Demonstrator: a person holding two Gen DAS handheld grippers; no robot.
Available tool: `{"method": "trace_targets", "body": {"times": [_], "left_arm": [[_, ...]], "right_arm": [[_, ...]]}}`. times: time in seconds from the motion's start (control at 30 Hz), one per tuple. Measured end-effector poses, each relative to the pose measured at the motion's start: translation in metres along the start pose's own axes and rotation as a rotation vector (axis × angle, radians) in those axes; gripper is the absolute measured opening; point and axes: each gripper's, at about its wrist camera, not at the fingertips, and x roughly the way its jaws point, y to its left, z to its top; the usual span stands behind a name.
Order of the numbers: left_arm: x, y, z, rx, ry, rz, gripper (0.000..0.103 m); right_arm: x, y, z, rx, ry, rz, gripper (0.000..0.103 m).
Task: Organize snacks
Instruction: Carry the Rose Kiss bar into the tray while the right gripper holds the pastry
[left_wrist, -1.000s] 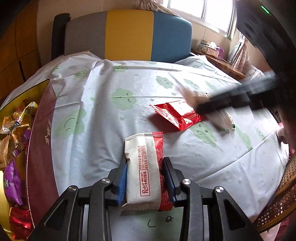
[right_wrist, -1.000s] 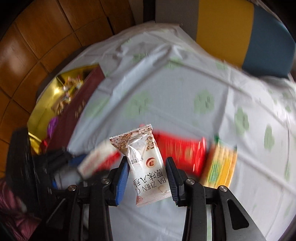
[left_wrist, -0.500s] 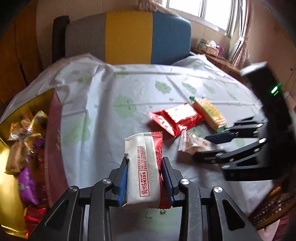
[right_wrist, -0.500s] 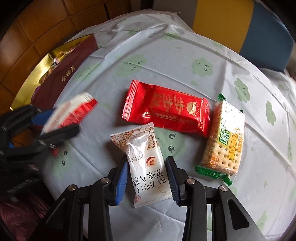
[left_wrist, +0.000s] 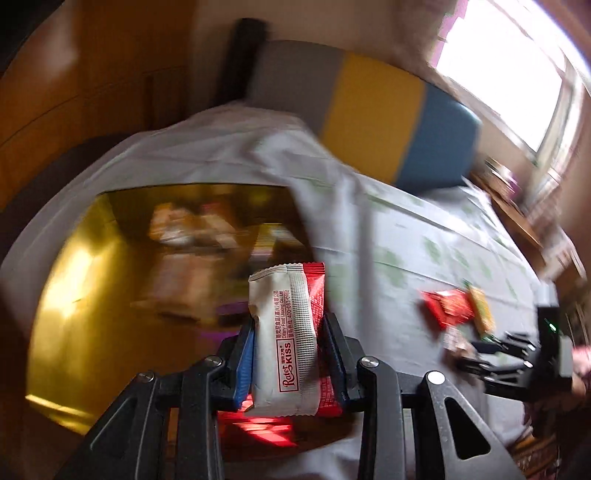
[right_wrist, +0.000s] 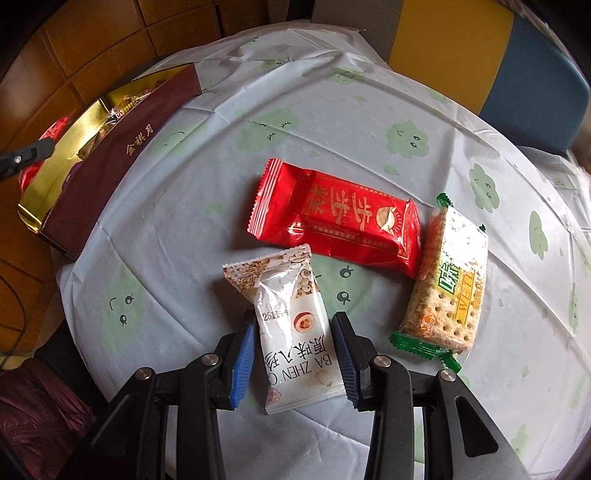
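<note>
Through the left wrist camera, we see our left gripper (left_wrist: 288, 354) clamping a white-and-red Rater Kiss packet (left_wrist: 286, 332) above the blurred gold box (left_wrist: 70, 280), partly filled with snacks. Through the right wrist camera, our right gripper (right_wrist: 293, 354) brackets the white Ba Zhen packet (right_wrist: 295, 332) on the tablecloth (right_wrist: 207, 177), pads barely touching; a red packet (right_wrist: 340, 218) and crackers (right_wrist: 447, 277) remain unsorted.

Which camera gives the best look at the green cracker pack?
The right wrist view: the green cracker pack lies sharp and whole on the tablecloth. The left wrist view shows it only small and blurred.
</note>
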Motion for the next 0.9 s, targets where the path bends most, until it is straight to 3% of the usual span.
{"method": "trace_targets", "body": {"times": [0.13, 0.27, 0.53, 0.9], "left_arm": [[0.005, 0.050, -0.003, -0.102, 0.014, 0.085, 0.035], [0.019, 0.073, -0.011, -0.157, 0.067, 0.104, 0.037], [0.034, 0.073, -0.020, -0.155, 0.108, 0.118, 0.039], [0.012, 0.060, -0.019, -0.119, 0.046, 0.211, 0.039]], "right_arm": [[0.000, 0.000, 0.000, -0.001, -0.001, -0.001, 0.042], [0.002, 0.000, -0.001, 0.001, -0.004, 0.000, 0.042], [0.001, -0.002, -0.002, 0.004, -0.007, 0.002, 0.042], [0.002, 0.001, -0.003, -0.010, -0.010, -0.014, 0.042]]}}
